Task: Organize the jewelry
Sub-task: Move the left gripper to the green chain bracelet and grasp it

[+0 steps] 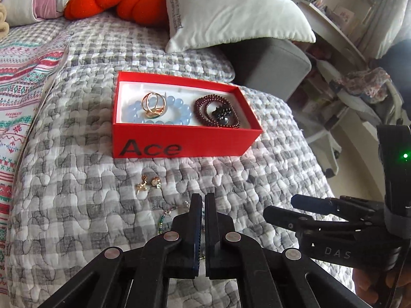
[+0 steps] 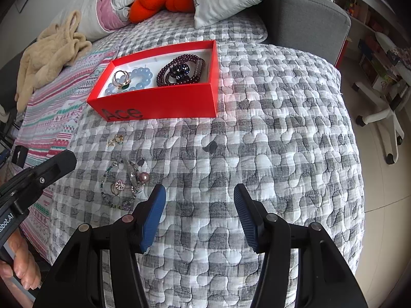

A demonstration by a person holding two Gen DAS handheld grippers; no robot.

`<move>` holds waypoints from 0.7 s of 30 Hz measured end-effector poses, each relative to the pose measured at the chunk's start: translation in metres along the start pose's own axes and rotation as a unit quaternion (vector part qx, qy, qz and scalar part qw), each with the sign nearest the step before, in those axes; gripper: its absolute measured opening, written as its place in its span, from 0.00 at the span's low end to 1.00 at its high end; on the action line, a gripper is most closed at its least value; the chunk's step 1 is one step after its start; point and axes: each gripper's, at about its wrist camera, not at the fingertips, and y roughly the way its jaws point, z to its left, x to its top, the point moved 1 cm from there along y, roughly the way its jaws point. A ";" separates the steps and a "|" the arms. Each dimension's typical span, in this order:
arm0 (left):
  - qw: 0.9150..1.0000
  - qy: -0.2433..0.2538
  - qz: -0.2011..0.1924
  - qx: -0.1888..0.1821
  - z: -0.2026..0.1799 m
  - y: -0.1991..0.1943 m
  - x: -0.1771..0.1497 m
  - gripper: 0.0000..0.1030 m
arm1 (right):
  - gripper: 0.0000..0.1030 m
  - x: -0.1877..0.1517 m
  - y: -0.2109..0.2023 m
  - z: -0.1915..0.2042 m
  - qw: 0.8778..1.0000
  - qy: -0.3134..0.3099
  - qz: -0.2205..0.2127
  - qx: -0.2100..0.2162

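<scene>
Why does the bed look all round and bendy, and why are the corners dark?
Fisheye lenses: in the right wrist view the quilt bulges like a ball and the picture's corners go black; in the left wrist view the red box stays sharp, while the shelves far off at upper right look washed out by bright daylight, and the left gripper looms huge.

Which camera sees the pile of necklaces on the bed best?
The right wrist view: the whole necklace pile lies in the open on the quilt. In the left wrist view, the left gripper hides most of it; only a few beads peek out.
</scene>
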 end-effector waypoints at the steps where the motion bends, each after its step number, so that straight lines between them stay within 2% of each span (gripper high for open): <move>1: 1.000 0.000 0.008 0.008 0.003 0.002 -0.002 0.00 | 0.56 0.000 0.001 0.000 1.000 0.001 0.000 0.000; 2: 1.000 -0.002 0.016 0.019 0.006 0.006 -0.004 0.00 | 0.56 0.000 0.002 0.000 1.000 0.002 0.001 0.000; 4: 0.998 -0.007 0.042 0.045 0.016 0.020 -0.008 0.09 | 0.56 0.001 0.003 0.000 1.000 0.004 0.002 0.001; 5: 0.997 -0.012 0.057 0.055 0.020 0.027 -0.011 0.23 | 0.56 0.001 0.004 0.001 1.000 0.004 0.002 0.001; 6: 0.996 -0.018 0.069 0.062 0.025 0.034 -0.013 0.30 | 0.56 0.002 0.004 0.001 1.000 0.005 0.003 0.003; 9: 0.991 -0.020 0.107 0.082 0.031 0.056 -0.022 0.32 | 0.56 0.003 0.008 0.003 1.000 0.004 0.007 0.008; 10: 0.991 -0.009 0.098 0.089 0.028 0.058 -0.023 0.32 | 0.56 0.004 0.009 0.004 1.000 0.004 0.007 0.009; 13: 0.988 0.028 0.094 0.122 0.015 0.064 -0.026 0.31 | 0.56 0.005 0.011 0.006 1.000 0.003 0.008 0.010; 14: 0.986 0.040 0.093 0.134 0.011 0.066 -0.027 0.27 | 0.56 0.006 0.012 0.006 1.000 0.003 0.008 0.010; 15: 0.984 0.051 0.090 0.144 0.008 0.067 -0.027 0.14 | 0.56 0.006 0.012 0.007 1.000 0.003 0.007 0.009; 17: 0.984 0.058 0.087 0.144 0.005 0.067 -0.026 0.00 | 0.56 0.007 0.012 0.006 1.000 0.004 0.007 0.009; 21: 0.992 0.029 0.063 0.107 0.003 0.053 -0.018 0.00 | 0.56 0.006 0.010 0.002 1.000 0.009 0.006 0.010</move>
